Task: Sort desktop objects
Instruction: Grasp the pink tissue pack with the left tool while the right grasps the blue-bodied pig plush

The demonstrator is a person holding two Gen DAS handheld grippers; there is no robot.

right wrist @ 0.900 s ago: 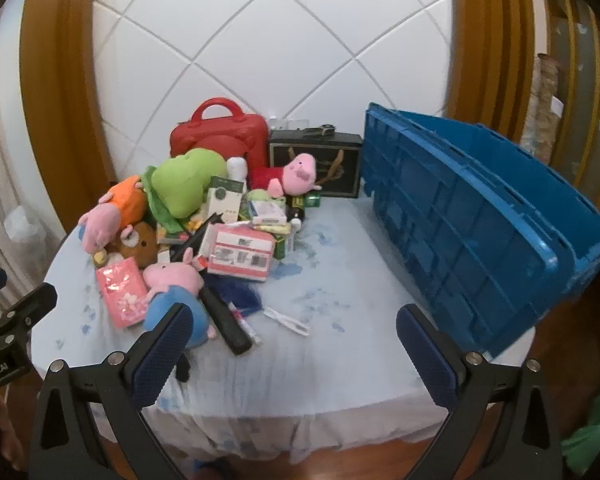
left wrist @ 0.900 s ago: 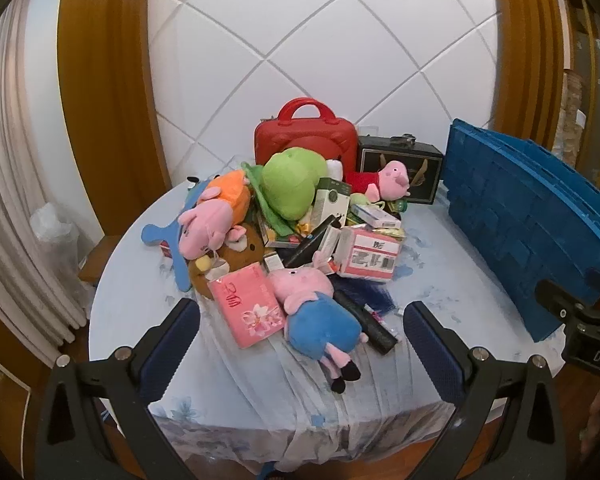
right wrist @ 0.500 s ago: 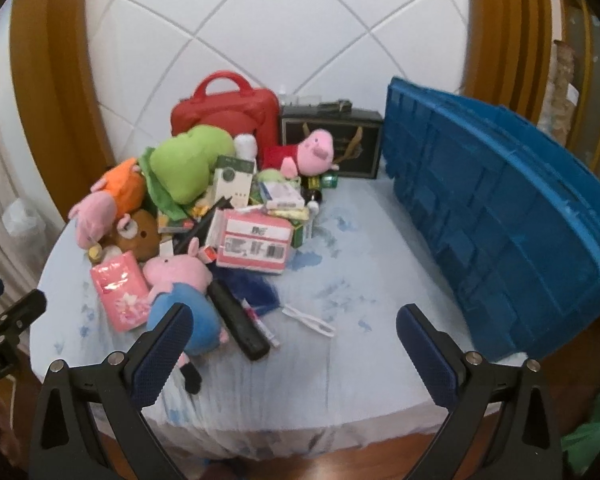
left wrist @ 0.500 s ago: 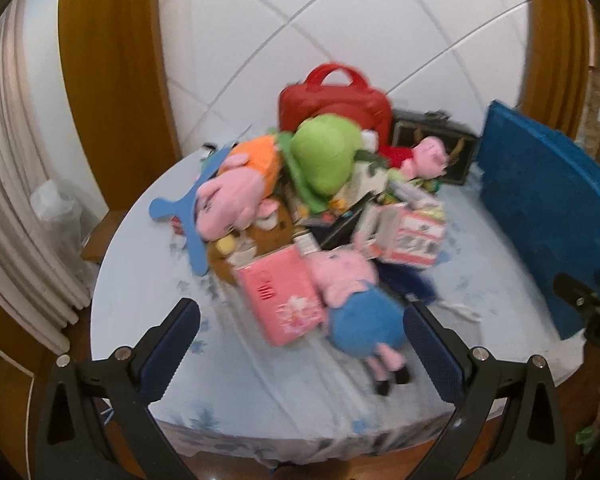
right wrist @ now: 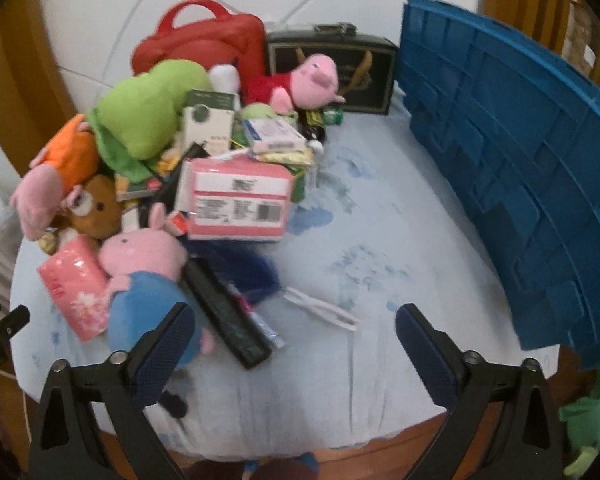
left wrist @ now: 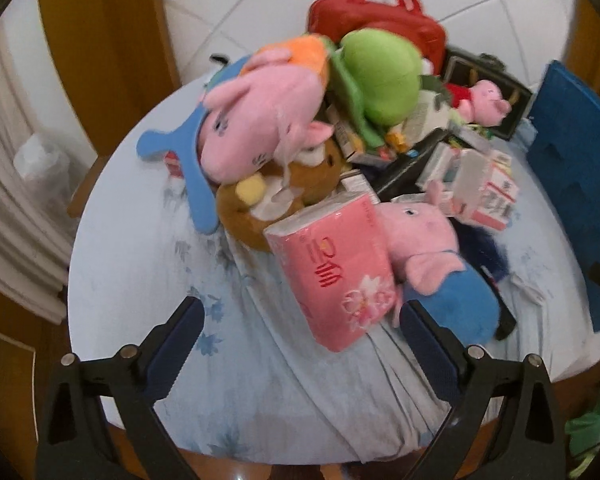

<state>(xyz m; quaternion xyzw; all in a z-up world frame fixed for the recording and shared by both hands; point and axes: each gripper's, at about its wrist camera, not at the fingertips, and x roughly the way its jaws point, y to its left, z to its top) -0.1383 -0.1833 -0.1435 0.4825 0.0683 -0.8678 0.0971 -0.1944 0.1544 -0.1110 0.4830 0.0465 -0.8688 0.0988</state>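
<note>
Clutter heaps on the round table (left wrist: 148,300) ahead of both claws. Our left gripper (left wrist: 300,340) hangs with fingers spread wide, gripping nothing; just beyond its tips lies the pink tissue pack (left wrist: 336,268), touching the blue-bodied pig plush (left wrist: 440,272) toward its right finger. Our right gripper (right wrist: 292,340) is likewise spread and holds nothing; the black remote (right wrist: 226,312) lies just ahead near its left finger, the blue crate (right wrist: 520,160) stands far ahead to the right.
</note>
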